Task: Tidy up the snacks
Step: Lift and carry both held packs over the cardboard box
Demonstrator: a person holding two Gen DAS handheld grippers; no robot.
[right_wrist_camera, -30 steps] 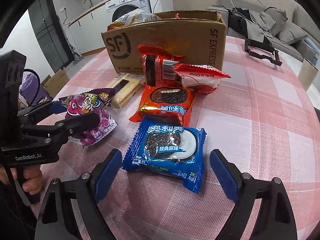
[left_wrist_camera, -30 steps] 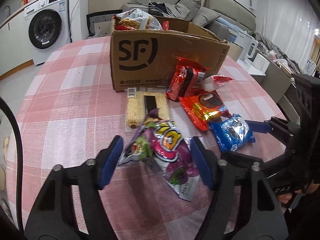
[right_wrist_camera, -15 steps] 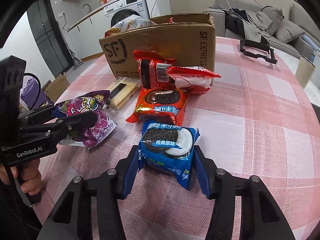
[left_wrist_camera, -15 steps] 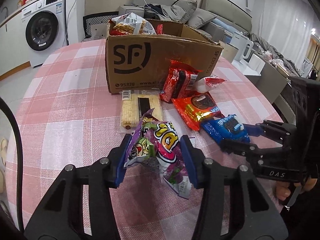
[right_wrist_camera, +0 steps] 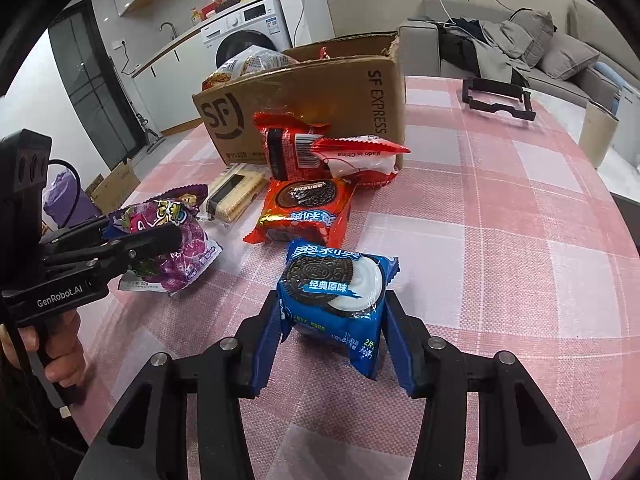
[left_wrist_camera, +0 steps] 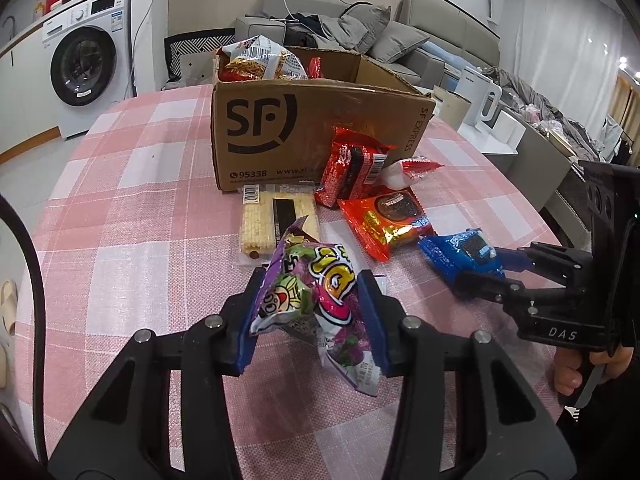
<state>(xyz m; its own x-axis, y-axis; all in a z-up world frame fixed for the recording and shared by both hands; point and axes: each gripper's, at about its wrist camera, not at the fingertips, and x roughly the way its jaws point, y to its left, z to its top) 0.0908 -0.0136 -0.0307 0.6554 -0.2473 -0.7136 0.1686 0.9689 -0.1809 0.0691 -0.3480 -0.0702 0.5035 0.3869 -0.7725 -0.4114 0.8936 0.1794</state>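
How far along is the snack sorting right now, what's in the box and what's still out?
Done: at least one noodle bag sits in the cardboard box. In hand: left gripper clamps the purple snack bag; right gripper clamps the blue Oreo pack. Left on the table: red Oreo pack, wafer pack, two red packets by the box.

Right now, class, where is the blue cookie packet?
In the right wrist view, the blue cookie packet sits low at centre, clamped in the right gripper, just in front of the orange cookie packet on the checked tablecloth.
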